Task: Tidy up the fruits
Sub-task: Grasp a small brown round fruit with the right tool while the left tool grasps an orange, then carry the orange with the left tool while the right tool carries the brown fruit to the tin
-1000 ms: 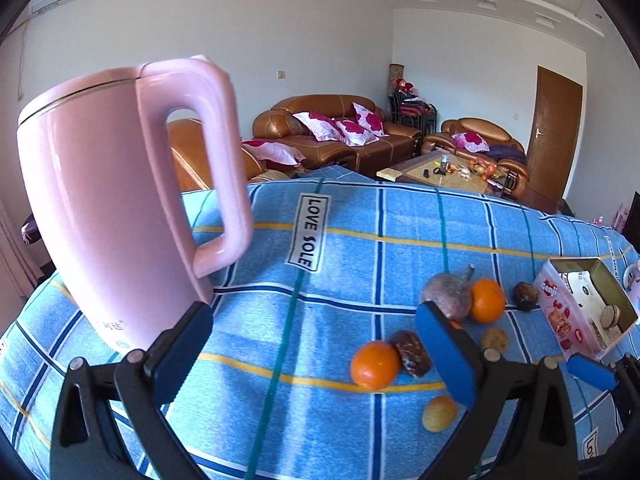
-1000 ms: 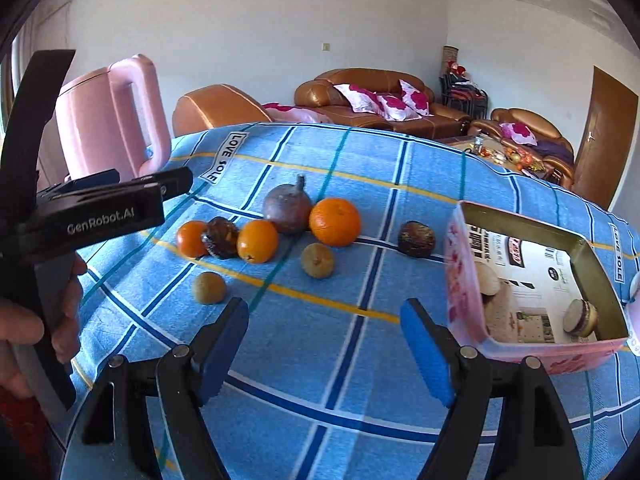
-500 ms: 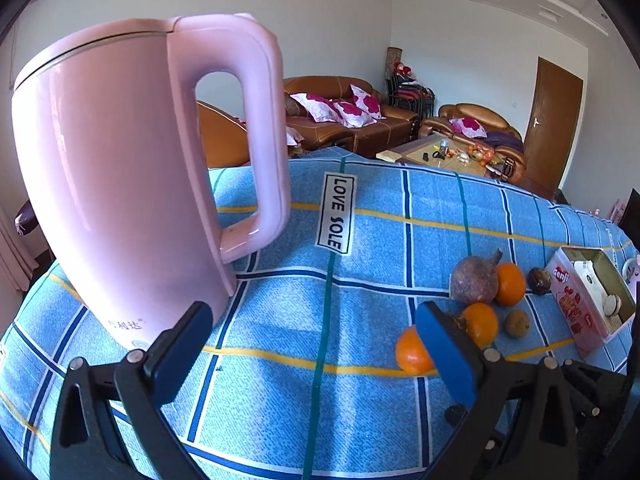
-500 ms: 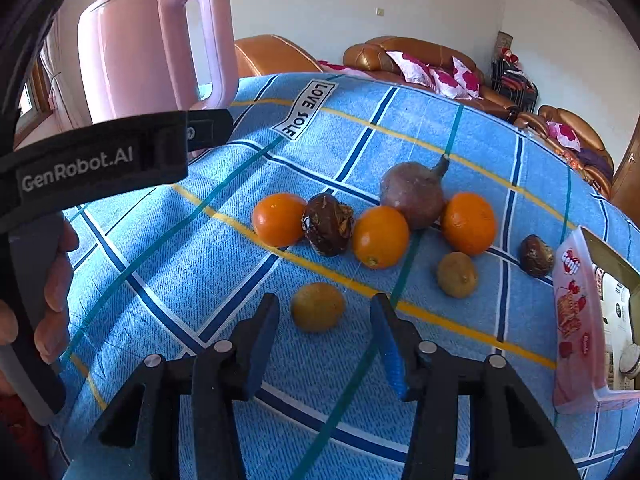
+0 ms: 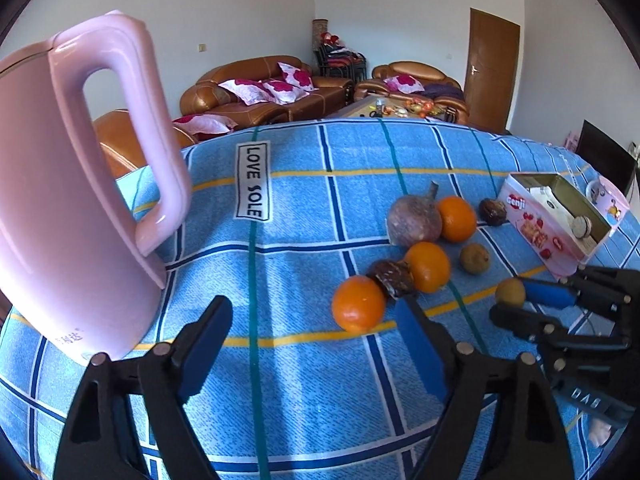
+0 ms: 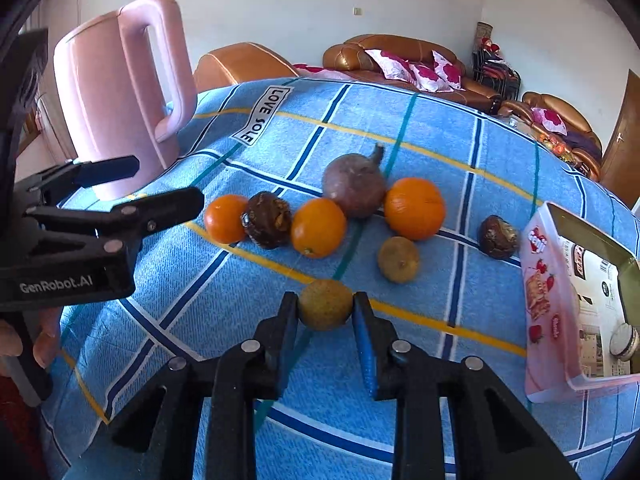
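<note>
Right claw clamped on small brown fruit resting on blue desk cloth | left claw closing, nothing between | step: pick | next: lift clear, carry toward open box

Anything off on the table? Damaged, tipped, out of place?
Two dark fruits look shrivelled: one wedged between two oranges, one beside the pink box. That box lies on its side, opening upward, with round biscuits inside rather than fruit. Nothing spilled.
</note>
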Motion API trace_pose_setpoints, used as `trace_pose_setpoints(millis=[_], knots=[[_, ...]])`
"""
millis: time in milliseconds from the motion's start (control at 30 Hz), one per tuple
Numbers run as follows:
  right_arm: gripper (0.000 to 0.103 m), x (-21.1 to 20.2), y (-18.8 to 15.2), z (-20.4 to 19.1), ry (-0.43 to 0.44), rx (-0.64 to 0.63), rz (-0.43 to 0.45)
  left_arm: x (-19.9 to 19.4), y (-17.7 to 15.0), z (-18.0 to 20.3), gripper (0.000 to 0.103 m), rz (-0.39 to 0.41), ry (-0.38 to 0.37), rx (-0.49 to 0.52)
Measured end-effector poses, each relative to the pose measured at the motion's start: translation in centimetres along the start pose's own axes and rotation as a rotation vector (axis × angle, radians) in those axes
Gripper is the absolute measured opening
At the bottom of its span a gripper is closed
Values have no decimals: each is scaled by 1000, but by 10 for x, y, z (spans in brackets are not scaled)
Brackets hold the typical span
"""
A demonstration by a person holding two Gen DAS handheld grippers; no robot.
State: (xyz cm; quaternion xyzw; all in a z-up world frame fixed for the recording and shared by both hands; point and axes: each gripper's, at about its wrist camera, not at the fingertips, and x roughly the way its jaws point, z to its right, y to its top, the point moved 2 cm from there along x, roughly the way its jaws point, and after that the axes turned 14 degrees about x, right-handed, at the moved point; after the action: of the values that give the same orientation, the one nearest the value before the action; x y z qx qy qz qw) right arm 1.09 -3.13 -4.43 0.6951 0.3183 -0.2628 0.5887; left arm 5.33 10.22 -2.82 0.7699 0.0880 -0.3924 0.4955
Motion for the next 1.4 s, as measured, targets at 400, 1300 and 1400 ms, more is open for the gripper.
trace_pose_setpoints(millis=[400,1300,1400], knots=[[29,-6,10,29,45,60,1,42,11,34,60,-106,-11,148],[29,-46,33,64,126,175,125,-5,7,6,32,127,102,-199],[29,-50,36,70,111,188,141,-11,6,10,32,156,86,-217]])
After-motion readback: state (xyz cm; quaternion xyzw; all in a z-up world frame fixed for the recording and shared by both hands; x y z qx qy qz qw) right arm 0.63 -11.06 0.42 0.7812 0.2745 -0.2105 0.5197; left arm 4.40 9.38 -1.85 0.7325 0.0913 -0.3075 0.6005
